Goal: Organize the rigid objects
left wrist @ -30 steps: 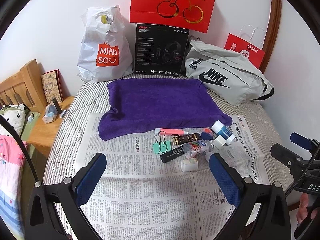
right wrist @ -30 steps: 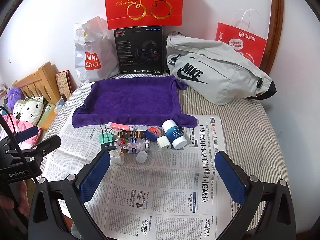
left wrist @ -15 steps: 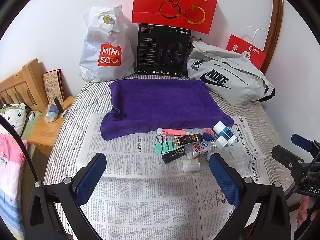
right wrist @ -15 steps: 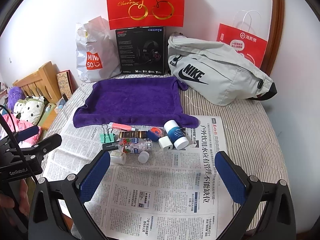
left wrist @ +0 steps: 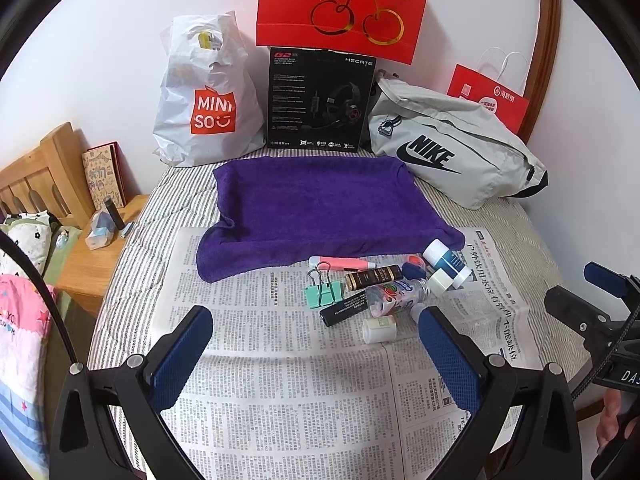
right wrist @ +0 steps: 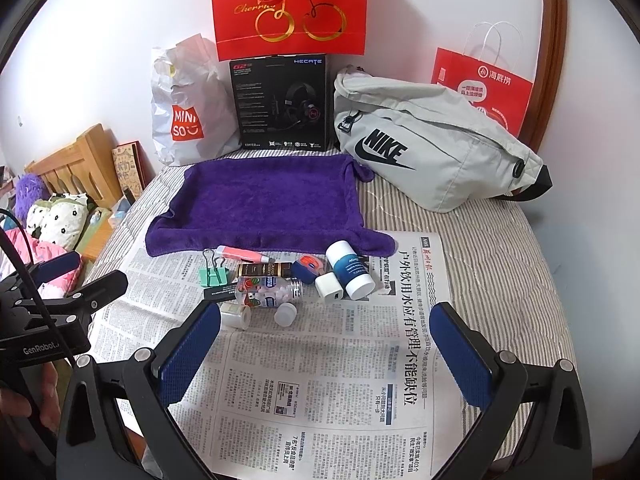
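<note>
Several small items lie on a newspaper (left wrist: pixel 288 364) just in front of a purple towel (left wrist: pixel 320 204): a green binder clip (left wrist: pixel 323 293), a pink pen (left wrist: pixel 340 263), a brown tube (left wrist: pixel 374 276), a black tube (left wrist: pixel 346 310), a clear pill bottle (left wrist: pixel 394 294), a white-and-blue bottle (left wrist: pixel 446 262) and a small white jar (left wrist: pixel 379 329). The same pile shows in the right wrist view, with the pill bottle (right wrist: pixel 269 290) and blue bottle (right wrist: pixel 350 270). My left gripper (left wrist: pixel 316 320) is open and empty, short of the pile. My right gripper (right wrist: pixel 326 316) is open and empty, also short of it.
A Miniso bag (left wrist: pixel 204 96), a black headset box (left wrist: pixel 320 100), a red gift bag (left wrist: pixel 344 4) and a grey Nike bag (left wrist: pixel 452 152) line the wall behind the towel. A wooden nightstand (left wrist: pixel 92 256) stands left of the striped bed.
Both grippers have drawn back and risen slightly, so the pile sits a little farther off in both views. Nothing was gripped or moved.
</note>
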`<state>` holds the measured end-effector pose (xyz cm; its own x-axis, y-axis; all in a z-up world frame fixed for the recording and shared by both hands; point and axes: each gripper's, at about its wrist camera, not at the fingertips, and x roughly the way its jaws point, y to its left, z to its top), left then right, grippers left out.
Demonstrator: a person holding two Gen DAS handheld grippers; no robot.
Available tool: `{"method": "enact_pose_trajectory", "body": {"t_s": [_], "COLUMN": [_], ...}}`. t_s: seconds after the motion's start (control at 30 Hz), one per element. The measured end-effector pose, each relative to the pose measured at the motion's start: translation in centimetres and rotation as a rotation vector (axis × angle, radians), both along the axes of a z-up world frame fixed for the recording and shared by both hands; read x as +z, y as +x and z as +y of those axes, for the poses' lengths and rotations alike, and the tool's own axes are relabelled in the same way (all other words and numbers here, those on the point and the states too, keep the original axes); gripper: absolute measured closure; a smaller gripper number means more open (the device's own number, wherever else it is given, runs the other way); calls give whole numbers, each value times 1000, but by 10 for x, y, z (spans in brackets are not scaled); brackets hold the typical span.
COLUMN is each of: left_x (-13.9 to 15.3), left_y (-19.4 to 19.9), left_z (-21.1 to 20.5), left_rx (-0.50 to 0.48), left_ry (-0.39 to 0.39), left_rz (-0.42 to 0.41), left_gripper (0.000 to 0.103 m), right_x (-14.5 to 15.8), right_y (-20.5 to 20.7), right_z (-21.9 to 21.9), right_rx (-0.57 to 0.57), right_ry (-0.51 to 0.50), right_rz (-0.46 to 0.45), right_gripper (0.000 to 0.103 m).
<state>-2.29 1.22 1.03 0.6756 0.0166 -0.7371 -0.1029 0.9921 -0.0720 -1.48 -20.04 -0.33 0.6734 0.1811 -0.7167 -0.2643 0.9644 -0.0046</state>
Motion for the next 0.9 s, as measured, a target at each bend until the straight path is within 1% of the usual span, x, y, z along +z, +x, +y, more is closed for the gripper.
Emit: {"method": "enact_pose_trajectory", "body": {"t_s": [0.67,0.8,0.9], "left_x": [-3,-10,-21], "left_y": [8,13,21], "left_z": [3,5,8], "left_rx": [6,12,20], "left_ry": [10,22,18], "left_rz": [11,14,23], "left_gripper": [0,0,0], "right_x": [0,-4,-13], "right_y": [4,11,17], "right_z": [-5,-8,-11], "right_rx": [-11,-23,-20], "right_ry": [7,3,5], "right_rz": [-2,10,32], "right_gripper": [0,0,0]}}
